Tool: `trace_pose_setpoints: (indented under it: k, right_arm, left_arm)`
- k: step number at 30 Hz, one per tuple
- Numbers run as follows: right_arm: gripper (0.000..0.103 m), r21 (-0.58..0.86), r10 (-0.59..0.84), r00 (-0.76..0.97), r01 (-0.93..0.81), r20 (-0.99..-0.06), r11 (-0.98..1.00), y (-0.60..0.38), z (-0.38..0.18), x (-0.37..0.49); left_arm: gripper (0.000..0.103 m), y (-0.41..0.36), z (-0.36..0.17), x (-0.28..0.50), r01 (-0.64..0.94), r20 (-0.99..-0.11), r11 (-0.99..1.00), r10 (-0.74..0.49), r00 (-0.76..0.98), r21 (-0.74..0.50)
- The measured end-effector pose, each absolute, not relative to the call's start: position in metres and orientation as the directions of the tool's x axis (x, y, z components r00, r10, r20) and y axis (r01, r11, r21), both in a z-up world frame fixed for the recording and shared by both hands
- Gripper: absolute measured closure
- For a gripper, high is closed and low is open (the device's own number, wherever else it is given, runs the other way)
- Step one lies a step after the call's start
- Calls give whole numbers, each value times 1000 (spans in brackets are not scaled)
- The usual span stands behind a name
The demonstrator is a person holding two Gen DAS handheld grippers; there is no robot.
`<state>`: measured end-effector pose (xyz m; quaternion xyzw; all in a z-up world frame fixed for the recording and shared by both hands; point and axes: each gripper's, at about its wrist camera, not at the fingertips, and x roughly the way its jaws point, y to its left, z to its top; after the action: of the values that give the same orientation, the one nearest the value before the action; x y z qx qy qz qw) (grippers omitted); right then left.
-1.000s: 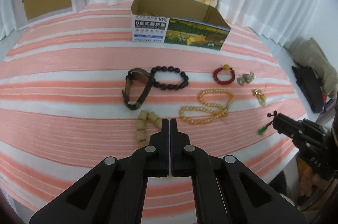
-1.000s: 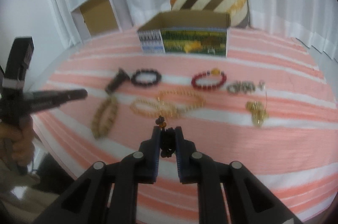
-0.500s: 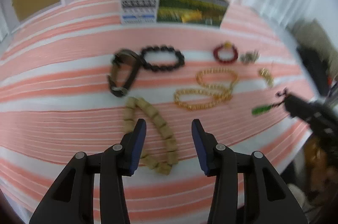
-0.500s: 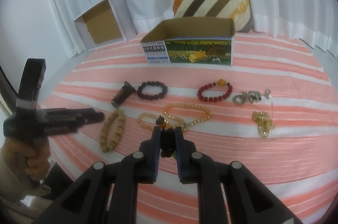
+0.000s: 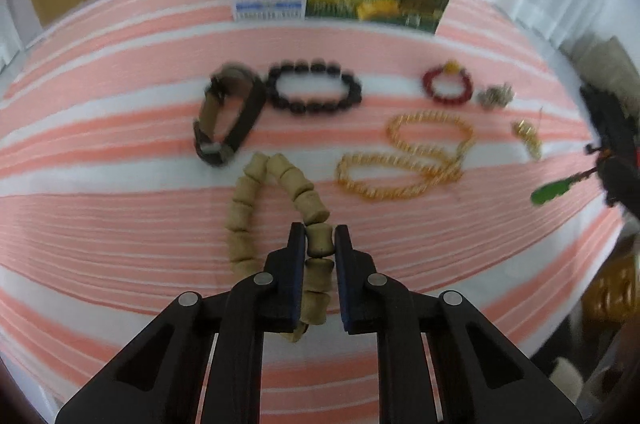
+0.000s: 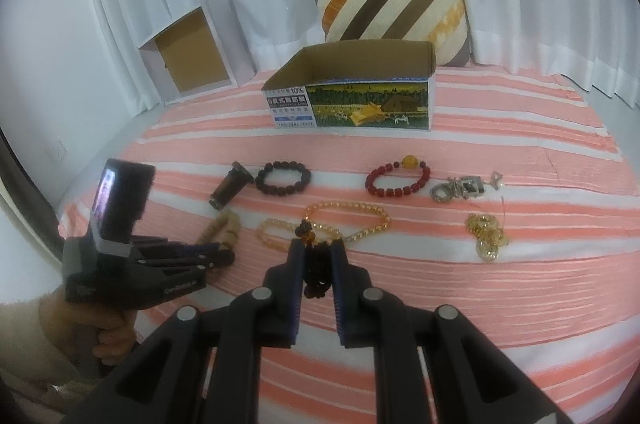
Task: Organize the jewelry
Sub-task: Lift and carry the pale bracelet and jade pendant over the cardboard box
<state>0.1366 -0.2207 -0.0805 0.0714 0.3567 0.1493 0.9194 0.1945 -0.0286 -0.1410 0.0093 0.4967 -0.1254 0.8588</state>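
Down over the tan bead bracelet (image 5: 276, 220) on the striped bedspread (image 5: 100, 224) your left gripper (image 5: 320, 244) has dropped, jaws narrowed around one bead, while your right gripper (image 6: 318, 264) pinches a dark beaded pendant (image 6: 314, 264) short of the cardboard box (image 6: 352, 99).

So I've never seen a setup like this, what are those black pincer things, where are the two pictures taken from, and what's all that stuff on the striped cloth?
Each black tool is a hand-held gripper; a person squeezes one in each hand. A camera on each looks along its jaws.

Left camera: the left gripper has its jaws around a tan wooden bead bracelet on the striped cloth.

Right camera: the right gripper pinches a dark beaded pendant, its green charm showing in the left camera.

Also lying there: a black bead bracelet, a red bracelet, an amber necklace, a watch, and an open cardboard box.
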Motion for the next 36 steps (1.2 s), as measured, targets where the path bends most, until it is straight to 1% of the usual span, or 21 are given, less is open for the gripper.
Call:
trace_pose_setpoints:
  k: [6, 9, 16, 28, 36]
  right_arm:
    - [90, 244, 323, 725, -217, -608, 945, -224, -61, 149]
    - [90, 247, 327, 734, -220, -595, 944, -224, -51, 161]
    - [90, 249, 334, 753, -230, -566, 941, -224, -23, 199]
    - [90, 250, 342, 774, -242, -533, 937, -224, 18, 292]
    - [90, 256, 333, 770, -226, -544, 940, -230, 27, 357]
  left_arm:
    - [92, -19, -80, 202, 246, -795, 954, -280, 538, -170]
    - [92, -21, -51, 215, 270, -765, 947, -304, 567, -177]
    - [92, -20, -10, 256, 273, -728, 942, -326, 604, -195]
    - [92, -35, 22, 346, 246, -711, 952, -300, 636, -181]
    - [92, -51, 16, 404, 236, -724, 956, -287, 627, -174]
